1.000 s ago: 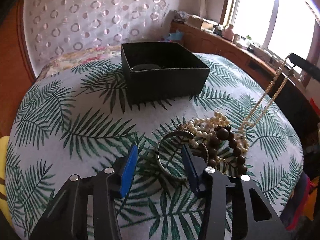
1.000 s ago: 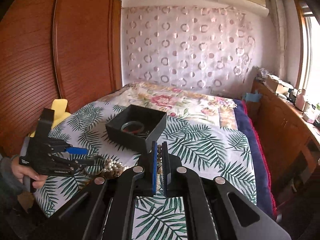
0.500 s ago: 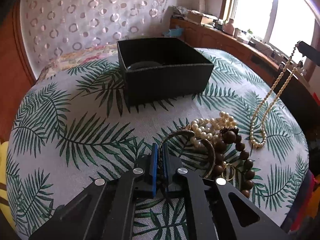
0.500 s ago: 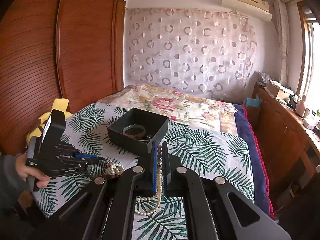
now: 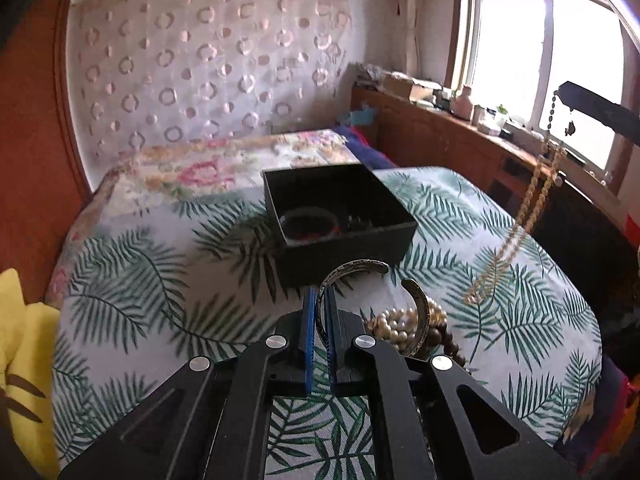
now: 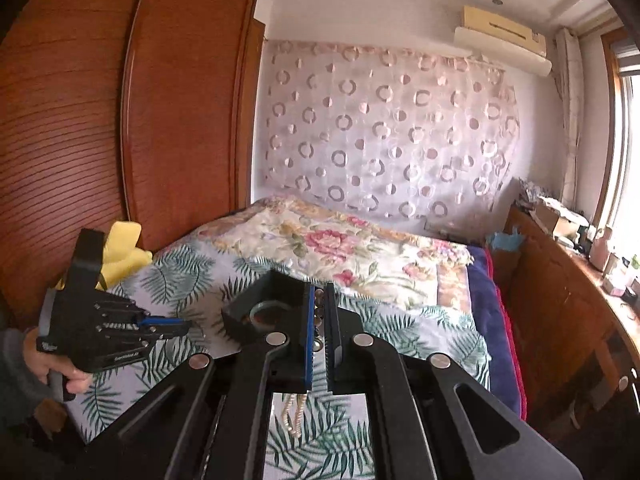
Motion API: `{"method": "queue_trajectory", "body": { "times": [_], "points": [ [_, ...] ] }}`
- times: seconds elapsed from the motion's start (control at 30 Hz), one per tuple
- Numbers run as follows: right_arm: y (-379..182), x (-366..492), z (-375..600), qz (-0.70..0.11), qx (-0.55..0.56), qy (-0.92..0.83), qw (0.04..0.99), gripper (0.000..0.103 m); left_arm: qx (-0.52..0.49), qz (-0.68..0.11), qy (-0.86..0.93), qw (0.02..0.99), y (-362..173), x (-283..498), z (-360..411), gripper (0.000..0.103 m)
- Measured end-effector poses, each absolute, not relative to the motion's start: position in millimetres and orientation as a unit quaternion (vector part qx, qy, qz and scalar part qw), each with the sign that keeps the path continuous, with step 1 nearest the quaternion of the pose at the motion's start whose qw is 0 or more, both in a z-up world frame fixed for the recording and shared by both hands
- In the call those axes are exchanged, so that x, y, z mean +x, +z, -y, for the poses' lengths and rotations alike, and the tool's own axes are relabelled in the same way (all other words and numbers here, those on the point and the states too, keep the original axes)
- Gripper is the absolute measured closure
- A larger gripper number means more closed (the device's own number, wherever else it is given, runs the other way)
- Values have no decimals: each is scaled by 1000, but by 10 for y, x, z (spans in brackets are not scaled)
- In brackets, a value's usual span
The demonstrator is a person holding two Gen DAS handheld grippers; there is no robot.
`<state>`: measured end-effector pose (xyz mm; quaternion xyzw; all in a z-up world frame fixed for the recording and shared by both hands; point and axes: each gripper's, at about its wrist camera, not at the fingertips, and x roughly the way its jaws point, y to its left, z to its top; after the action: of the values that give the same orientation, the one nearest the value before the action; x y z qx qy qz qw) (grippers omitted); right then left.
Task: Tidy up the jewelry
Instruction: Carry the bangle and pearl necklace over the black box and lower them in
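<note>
Two claws loaded: left claw (image 5: pixel 318 312) clamps the bangle (image 5: pixel 372 300), right claw (image 6: pixel 318 320) pinches the pearl necklace (image 5: pixel 532 208). Box (image 5: pixel 340 216) at 12 o'clock on the bed; next, carry over and release.

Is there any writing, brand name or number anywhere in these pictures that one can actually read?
None can be read.
Left hand-held gripper: small white print on its black body, seen in the right wrist view, too small and blurred to read.
Black box, air conditioner: no lettering shows.
</note>
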<state>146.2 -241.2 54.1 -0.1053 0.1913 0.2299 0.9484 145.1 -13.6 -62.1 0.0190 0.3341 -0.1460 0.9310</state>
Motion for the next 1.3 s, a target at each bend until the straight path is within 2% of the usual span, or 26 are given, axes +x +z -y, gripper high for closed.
{"method": "queue_trajectory", "body": {
  "times": [0.43, 0.77, 0.93, 1.3],
  "points": [
    [986, 1923, 2207, -160, -118, 234, 952, 98, 1, -308, -135, 942, -447, 1527, -7, 99],
    [1086, 2354, 1963, -152, -129, 244, 949, 98, 1, -310, -133, 941, -469, 1694, -2, 98],
    [931, 2591, 1889, -171, -131, 244, 945, 98, 2, -316, -133, 939, -508, 1800, 8, 98],
    [70, 3027, 1790, -258, -130, 257, 922, 98, 9, -324, -129, 937, -536, 2138, 38, 97]
  ]
}}
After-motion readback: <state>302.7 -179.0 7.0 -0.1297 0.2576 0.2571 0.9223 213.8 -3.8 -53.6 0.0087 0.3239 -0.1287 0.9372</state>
